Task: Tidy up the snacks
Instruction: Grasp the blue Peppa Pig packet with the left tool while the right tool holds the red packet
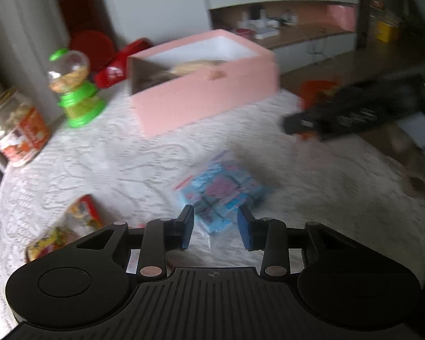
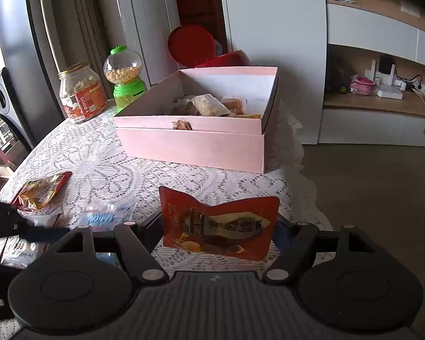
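Note:
A blue snack packet [image 1: 223,189] in clear wrap lies flat on the lace tablecloth, just ahead of my left gripper [image 1: 216,223]. Its blue pads [image 1: 187,228] stand apart on either side of the packet's near corner without pressing on it. My right gripper [image 2: 219,226] is shut on a red stand-up pouch [image 2: 221,223], held upright above the table; the pouch hides the fingertips. Behind it stands the open pink box [image 2: 192,144] with several wrapped snacks inside. In the left wrist view the pink box [image 1: 204,104] is blurred, at the far side of the table.
A glass jar [image 2: 80,96] and a green candy dispenser [image 2: 124,76] stand at the back left. A red-yellow packet [image 2: 42,189] lies at the left. The blue packet [image 2: 107,215] shows there too. The table edge [image 2: 300,175] drops off at the right.

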`<state>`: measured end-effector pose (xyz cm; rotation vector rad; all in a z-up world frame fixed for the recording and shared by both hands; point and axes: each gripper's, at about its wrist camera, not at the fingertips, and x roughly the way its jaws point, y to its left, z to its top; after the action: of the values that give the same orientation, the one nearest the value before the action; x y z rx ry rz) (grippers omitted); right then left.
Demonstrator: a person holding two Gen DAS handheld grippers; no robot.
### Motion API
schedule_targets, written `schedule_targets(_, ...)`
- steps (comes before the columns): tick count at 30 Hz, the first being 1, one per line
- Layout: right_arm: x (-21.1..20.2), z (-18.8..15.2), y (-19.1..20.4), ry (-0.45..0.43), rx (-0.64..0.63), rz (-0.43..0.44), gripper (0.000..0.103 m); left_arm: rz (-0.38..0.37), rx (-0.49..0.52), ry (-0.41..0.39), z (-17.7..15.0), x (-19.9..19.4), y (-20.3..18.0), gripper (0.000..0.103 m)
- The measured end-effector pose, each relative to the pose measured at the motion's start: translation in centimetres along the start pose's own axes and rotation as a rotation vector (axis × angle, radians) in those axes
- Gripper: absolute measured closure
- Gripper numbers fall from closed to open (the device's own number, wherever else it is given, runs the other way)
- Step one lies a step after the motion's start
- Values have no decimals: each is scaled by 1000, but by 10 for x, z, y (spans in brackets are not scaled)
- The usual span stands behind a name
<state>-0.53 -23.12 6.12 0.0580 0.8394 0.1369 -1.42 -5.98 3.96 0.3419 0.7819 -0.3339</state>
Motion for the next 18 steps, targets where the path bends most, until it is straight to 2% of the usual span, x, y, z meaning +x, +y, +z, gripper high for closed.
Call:
schedule_targets(3, -3, 0, -1, -6, -2, -5, 27, 47, -52, -20, 3, -1, 12, 68)
schedule_targets(8, -2, 0, -2, -6, -1, -11, 27, -47, -142, -36, 9, -4, 14, 67)
schedule_targets(12, -2, 1, -3, -7, 1, -14, 27, -91, -151, -20, 17, 9, -1, 67)
schedule_targets(13, -2, 1, -4, -7, 3, -16, 27, -105, -143, 3, 18, 16, -6, 66)
schedule_targets(15, -3, 1, -6, -10, 6, -21, 27, -99, -121, -13, 20, 20, -13, 55)
schedule_targets(17, -3, 1, -9, -10, 13, -25, 27, -132, -135, -9, 22, 21, -13, 47)
schedule_targets(18, -4, 1, -10, -11, 16, -27, 27, -143, -147, -8, 23, 21, -11, 47)
